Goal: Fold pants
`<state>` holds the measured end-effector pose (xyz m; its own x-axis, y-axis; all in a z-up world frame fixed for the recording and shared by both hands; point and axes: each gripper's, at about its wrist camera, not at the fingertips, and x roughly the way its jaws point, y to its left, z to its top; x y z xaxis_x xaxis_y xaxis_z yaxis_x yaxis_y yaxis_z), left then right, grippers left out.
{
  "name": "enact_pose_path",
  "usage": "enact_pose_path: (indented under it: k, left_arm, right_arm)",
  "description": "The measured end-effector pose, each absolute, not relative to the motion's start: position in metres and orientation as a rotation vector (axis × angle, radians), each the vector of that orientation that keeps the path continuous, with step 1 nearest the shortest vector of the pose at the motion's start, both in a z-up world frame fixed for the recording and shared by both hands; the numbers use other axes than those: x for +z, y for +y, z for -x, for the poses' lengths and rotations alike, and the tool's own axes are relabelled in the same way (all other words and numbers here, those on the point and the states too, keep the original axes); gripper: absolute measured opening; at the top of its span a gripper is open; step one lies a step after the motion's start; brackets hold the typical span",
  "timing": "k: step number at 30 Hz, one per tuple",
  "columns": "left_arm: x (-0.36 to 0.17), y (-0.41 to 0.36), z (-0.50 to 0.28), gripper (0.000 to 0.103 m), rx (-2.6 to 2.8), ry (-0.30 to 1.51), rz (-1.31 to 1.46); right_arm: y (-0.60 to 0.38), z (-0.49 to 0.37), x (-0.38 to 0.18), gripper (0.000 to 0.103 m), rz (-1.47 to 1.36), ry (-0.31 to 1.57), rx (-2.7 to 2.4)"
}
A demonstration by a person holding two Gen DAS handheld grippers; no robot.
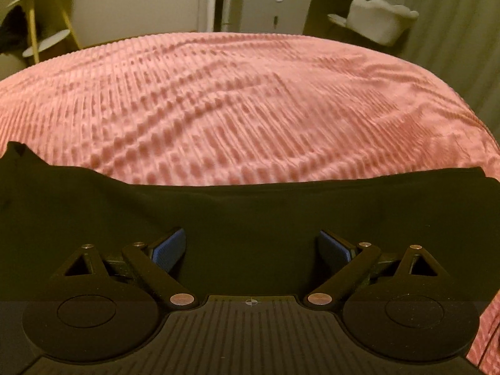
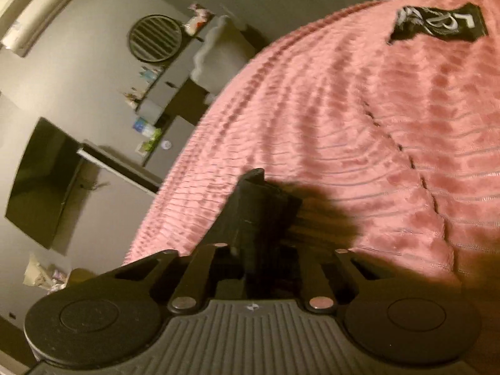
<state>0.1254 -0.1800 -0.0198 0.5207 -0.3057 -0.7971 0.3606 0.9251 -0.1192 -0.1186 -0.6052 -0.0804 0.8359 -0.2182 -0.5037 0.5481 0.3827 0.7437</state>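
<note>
My left gripper gapes wide over the black pants on the pink bedspread; only the right view shows my right gripper clamping black fabric, a printed garment at one o'clock.

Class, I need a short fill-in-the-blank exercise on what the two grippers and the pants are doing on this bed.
1. The left gripper has its jaws ____ above the black pants.
2. The right gripper is ____ on a bunch of black fabric.
3. The bedspread is ____ in colour.

Missing words: open; shut; pink
</note>
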Motion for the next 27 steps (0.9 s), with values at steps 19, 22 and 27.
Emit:
enact_pose_path:
  k: [19, 22, 27]
  left_arm:
    - [0.011, -0.075, -0.086, 0.096, -0.407, 1.014, 0.249]
    - [0.017, -0.056, -0.083, 0.096, -0.392, 0.998, 0.288]
    - [0.021, -0.037, -0.083, 0.096, -0.401, 1.02, 0.295]
  right_arm:
    - [-0.389, 0.045, 0.035, 0.01, -0.659, 0.399, -0.146]
    - [-0.33, 0.02, 0.009, 0.027, -0.636, 0.548, -0.054]
    - [-0.302, 0.021, -0.005, 0.051, -0.702, 0.659, 0.011]
